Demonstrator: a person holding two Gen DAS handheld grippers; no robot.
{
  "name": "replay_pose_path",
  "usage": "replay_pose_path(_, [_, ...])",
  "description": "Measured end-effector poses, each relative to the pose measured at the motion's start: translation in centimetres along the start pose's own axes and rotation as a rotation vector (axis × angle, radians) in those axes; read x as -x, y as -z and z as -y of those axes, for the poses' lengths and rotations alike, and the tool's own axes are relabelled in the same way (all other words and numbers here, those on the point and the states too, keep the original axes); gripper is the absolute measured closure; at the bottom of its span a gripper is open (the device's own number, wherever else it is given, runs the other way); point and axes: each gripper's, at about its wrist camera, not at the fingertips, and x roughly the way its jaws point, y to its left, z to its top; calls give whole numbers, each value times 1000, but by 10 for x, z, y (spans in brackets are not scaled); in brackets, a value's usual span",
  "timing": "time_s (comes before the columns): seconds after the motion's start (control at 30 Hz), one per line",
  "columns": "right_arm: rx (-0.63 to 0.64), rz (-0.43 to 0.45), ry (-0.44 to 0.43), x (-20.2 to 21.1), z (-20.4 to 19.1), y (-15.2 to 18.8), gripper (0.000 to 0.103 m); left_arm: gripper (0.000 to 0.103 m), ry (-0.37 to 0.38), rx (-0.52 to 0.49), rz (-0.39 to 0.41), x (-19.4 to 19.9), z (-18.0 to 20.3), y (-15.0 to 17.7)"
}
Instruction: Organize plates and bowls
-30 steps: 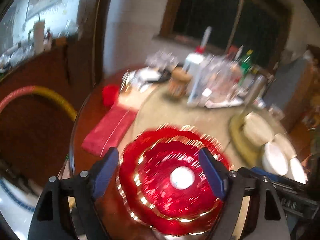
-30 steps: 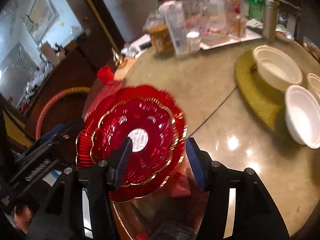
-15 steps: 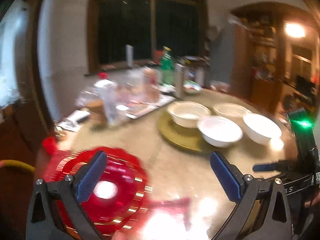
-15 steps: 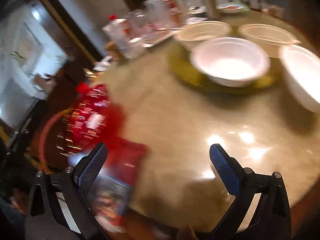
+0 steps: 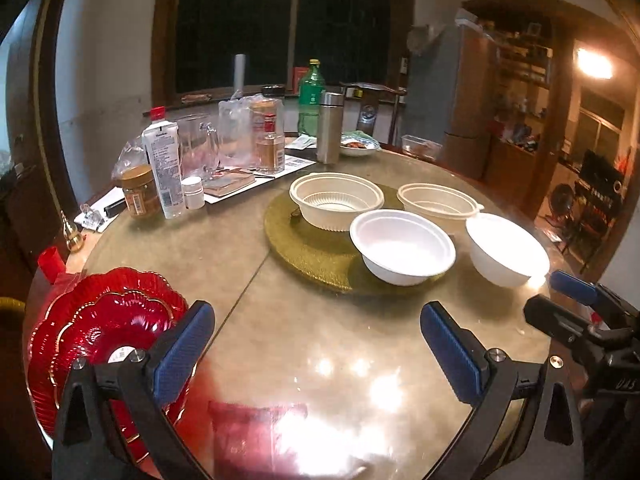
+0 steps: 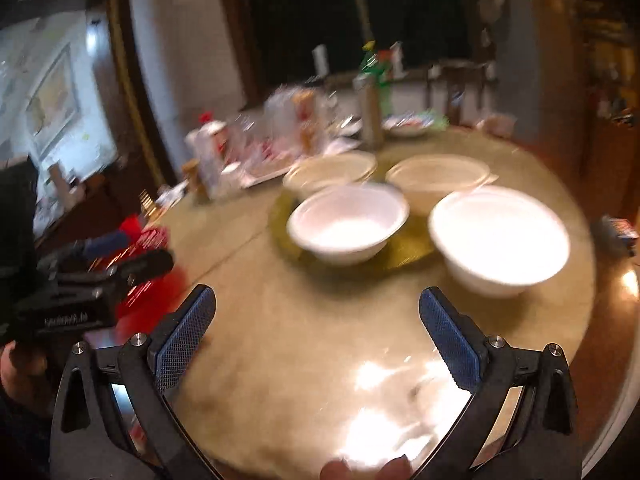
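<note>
The stacked red plates (image 5: 100, 344), framed between both sets of fingers a second earlier, were left at the table's near left edge, and the left gripper (image 5: 316, 352) and right gripper (image 6: 316, 340), both wide and empty, were turned toward the white bowls (image 5: 402, 246), judged next.

red plates (image 5: 104, 332) gold-edged | bowls (image 5: 402, 246) white, cream | mat (image 5: 316, 252) gold

We've got a dark window (image 5: 280, 28) in a pale wall (image 5: 108, 40); wooden doorway (image 5: 560, 80) right; warm lamp (image 5: 594, 63) glowing beyond.
</note>
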Motion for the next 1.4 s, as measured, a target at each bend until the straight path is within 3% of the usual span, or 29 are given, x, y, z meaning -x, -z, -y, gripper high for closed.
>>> replay_pose_path(0.17, [-90, -165, 72, -17, 24, -10, 0, 0, -4, 0, 8, -11, 12, -5])
replay_pose_path(0.3, [-141, -167, 87, -7, 39, -16, 0, 0, 4, -27, 10, -20, 27, -10])
replay_pose_path(0.43, [-100, -150, 116, 4, 40, -20, 0, 0, 38, -56, 12, -23, 41, -11])
replay_pose_path(0.63, [-76, -209, 24, 2, 34, -11, 0, 0, 104, 1, -52, -38, 33, -16])
replay_pose_path(0.7, [-183, -253, -8, -4, 46, -10, 0, 0, 119, 29, -91, -44, 28, -18])
replay_pose_path(0.8, [-462, -286, -182, -16, 77, -7, 0, 0, 141, 88, -157, -58, 19, -24])
replay_pose_path(0.83, [-502, -280, -197, -18, 82, -7, 0, 0, 144, 106, -176, -61, 17, -25])
replay_pose_path(1.03, [-675, -272, -277, -46, 94, -10, 0, 1, 193, 216, -237, -90, 9, -39])
replay_pose_path(1.33, [-792, -285, -306, -93, 101, -17, 5, 2, 199, 213, -233, -124, 22, -57])
replay_pose_path(1.4, [-792, -274, -289, -102, 103, -22, 11, 4, 200, 202, -239, -130, 24, -55])
